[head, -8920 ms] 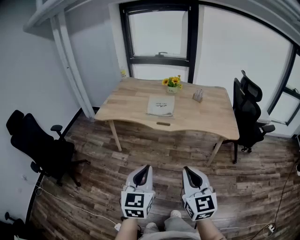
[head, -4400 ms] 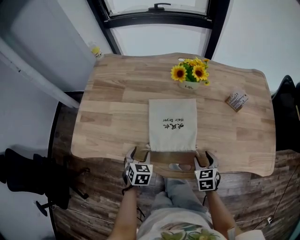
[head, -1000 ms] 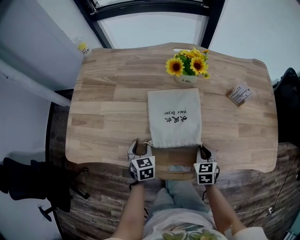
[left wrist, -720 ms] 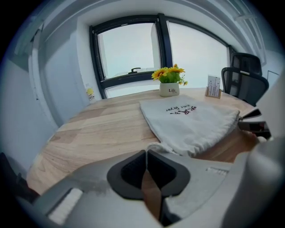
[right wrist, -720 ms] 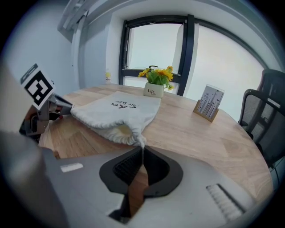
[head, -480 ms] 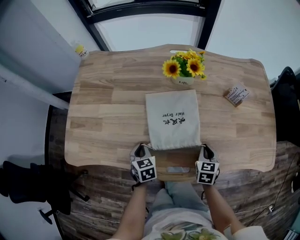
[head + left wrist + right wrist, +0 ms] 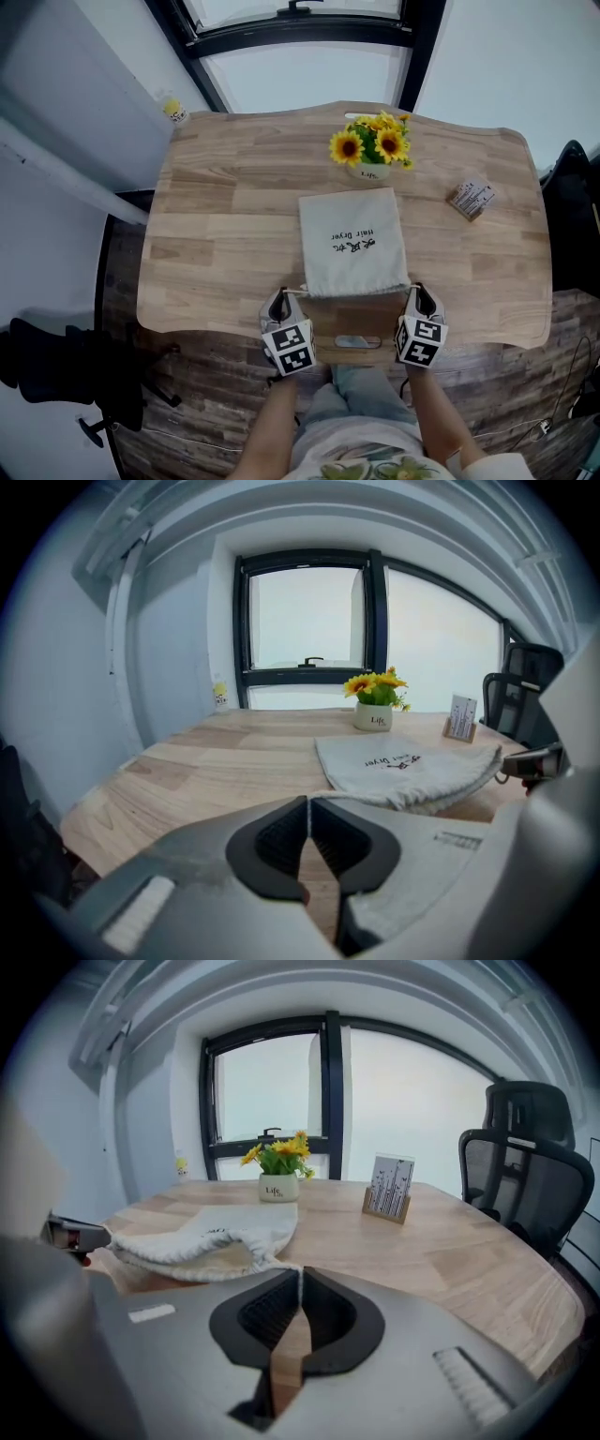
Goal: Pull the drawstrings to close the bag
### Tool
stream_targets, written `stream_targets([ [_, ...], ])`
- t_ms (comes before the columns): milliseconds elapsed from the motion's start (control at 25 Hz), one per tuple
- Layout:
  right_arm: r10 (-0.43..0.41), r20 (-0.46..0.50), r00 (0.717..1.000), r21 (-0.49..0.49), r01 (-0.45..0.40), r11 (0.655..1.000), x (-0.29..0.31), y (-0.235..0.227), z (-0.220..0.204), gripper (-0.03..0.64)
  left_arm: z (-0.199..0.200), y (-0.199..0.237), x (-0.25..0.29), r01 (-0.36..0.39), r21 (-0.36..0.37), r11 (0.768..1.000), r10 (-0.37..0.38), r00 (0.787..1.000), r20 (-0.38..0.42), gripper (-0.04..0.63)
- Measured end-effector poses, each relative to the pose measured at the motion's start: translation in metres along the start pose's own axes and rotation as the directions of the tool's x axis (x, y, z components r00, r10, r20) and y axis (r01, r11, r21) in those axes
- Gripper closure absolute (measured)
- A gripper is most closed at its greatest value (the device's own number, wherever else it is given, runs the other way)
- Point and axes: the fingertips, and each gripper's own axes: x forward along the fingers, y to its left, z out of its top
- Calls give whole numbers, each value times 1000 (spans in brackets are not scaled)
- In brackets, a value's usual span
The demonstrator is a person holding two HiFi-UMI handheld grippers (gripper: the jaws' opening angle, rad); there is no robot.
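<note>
Wooden table by window, cloth bag flat, left gripper and right gripper jaws clamped on drawstrings

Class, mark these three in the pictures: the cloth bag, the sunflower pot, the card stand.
cloth bag (image 7: 354,225), head view, middle of the fabric above the print.
sunflower pot (image 7: 367,172), head view, the white pot's front.
card stand (image 7: 472,199), head view, its printed face.
</note>
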Motion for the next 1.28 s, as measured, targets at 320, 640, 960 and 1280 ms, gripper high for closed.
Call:
stream_targets([
  [320, 136, 137, 981, 36, -142, 989, -27, 17, 51, 604, 49, 9, -30, -7, -80, 997, 17, 993, 120, 583],
  [640, 138, 210, 968, 24, -146, 989, -56, 16, 88, 604, 97, 15, -64, 9, -120, 993, 20, 971, 238, 583],
  [960, 155, 279, 948, 70, -181, 981, -87, 17, 115, 604, 116, 23, -97, 18, -154, 988, 28, 956, 292, 583],
  [1280, 156, 341, 927, 43, -182, 982, -113, 20, 134, 606, 126, 34, -124, 13, -185, 983, 49, 943, 329, 583],
])
